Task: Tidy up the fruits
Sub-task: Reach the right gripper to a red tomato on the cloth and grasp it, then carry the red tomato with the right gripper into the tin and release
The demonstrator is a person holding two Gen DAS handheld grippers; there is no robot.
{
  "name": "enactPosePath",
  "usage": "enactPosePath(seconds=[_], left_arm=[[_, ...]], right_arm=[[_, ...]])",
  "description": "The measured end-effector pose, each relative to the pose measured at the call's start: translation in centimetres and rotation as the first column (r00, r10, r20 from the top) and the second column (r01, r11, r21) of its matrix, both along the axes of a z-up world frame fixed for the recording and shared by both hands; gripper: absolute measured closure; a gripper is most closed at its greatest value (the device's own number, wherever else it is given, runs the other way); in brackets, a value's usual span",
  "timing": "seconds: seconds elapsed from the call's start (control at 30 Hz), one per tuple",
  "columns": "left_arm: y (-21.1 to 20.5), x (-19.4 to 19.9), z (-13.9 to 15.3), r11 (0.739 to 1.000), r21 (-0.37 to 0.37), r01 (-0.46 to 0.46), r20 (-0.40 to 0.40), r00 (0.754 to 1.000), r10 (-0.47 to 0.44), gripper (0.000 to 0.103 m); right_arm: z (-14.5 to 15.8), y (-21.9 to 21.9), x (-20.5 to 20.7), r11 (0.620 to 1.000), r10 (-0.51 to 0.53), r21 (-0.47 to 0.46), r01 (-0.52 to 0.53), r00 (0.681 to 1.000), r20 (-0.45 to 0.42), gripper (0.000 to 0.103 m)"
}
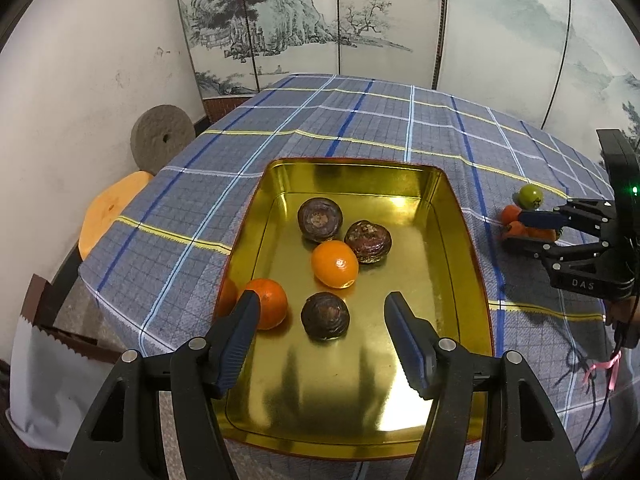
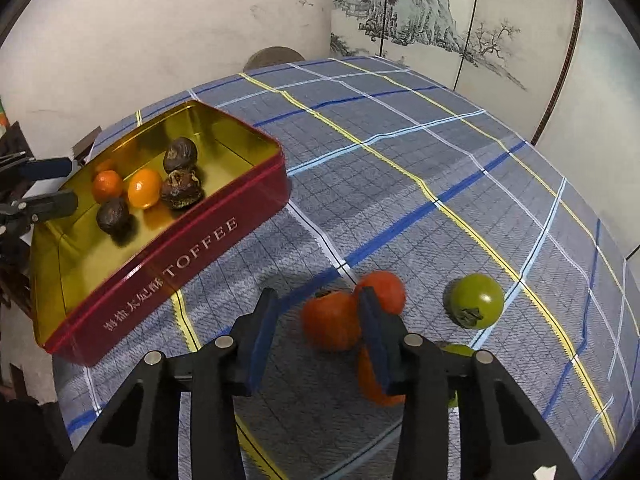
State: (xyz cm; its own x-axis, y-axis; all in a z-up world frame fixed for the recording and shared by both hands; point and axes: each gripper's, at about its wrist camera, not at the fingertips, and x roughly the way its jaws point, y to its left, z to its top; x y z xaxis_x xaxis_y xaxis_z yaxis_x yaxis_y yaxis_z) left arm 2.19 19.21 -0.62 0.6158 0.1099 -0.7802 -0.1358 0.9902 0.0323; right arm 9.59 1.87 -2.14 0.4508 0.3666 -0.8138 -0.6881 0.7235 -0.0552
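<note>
The gold-lined rectangular metal tin with red outer walls [image 1: 448, 184] is sitting near the left edge of the round table under a blue-grey plaid tablecloth [image 1: 360, 120], and a wide stretch of bare cloth is lying open between it and the loose fruit on the right. Inside the tin, five pieces are resting: three dark brown wrinkled round fruits [image 1: 320, 219] and two smooth orange citrus fruits [image 1: 335, 264], one of them against the left wall. The left gripper [image 1: 320, 312] is hovering over the tin's near end, jaws spread and pinching nothing. The right gripper [image 2: 316, 316] is reaching among three orange-red persimmons [image 2: 331, 322]; no earlier picture being at hand, I can say only that its jaws are standing narrowly apart, with one persimmon lying just inside the right finger [image 2: 376, 340], and whether the pads are pressing it I cannot tell. Two green persimmons [image 2: 476, 300] are lying just beside that cluster, one partly hidden behind the gripper. Beyond the table, a painted folding screen [image 1: 300, 12], a grey stone wheel [image 1: 162, 136] and an orange round stool [image 1: 110, 208] are crowding the left side.
</note>
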Motion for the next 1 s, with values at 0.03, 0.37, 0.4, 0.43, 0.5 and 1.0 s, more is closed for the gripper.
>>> enactPosePath(seconds=[0.03,0.37,0.4,0.43,0.5,1.0], left_arm=[[0.0,0.0,-0.1,1.0,0.001,0.001,-0.001,1.0,-0.001,0.038],[0.0,-0.1,-0.3,1.0,-0.003,-0.005,-0.007,1.0,0.005,0.038],[0.1,-0.1,-0.3,1.0,-0.005,-0.007,-0.007,1.0,0.007,0.038],[0.1,-0.2,-0.3,1.0,-0.006,-0.007,-0.007,1.0,0.007,0.038],[0.1,-0.2,-0.3,1.0,-0.004,-0.007,-0.008,1.0,0.007,0.038],[1.8,-2.6,0.8,0.996,0.047,-0.071,0.031,0.997,0.07,0.038]], right_arm=[[-0.1,0.2,0.0,1.0,0.003,-0.015,-0.003,1.0,0.007,0.065],[-0.3,1.6,-0.8,0.991,0.024,-0.134,-0.014,0.997,0.068,0.069],[-0.4,1.8,-1.0,0.987,0.03,-0.157,-0.015,0.995,0.092,0.072],[-0.4,1.8,-1.0,0.987,0.029,-0.159,-0.013,0.995,0.097,0.073],[-0.2,1.3,-0.9,0.99,0.012,-0.139,0.001,0.996,0.09,0.075],[5.7,4.4,-4.3,0.962,0.103,0.25,-0.106,0.994,0.025,0.075]])
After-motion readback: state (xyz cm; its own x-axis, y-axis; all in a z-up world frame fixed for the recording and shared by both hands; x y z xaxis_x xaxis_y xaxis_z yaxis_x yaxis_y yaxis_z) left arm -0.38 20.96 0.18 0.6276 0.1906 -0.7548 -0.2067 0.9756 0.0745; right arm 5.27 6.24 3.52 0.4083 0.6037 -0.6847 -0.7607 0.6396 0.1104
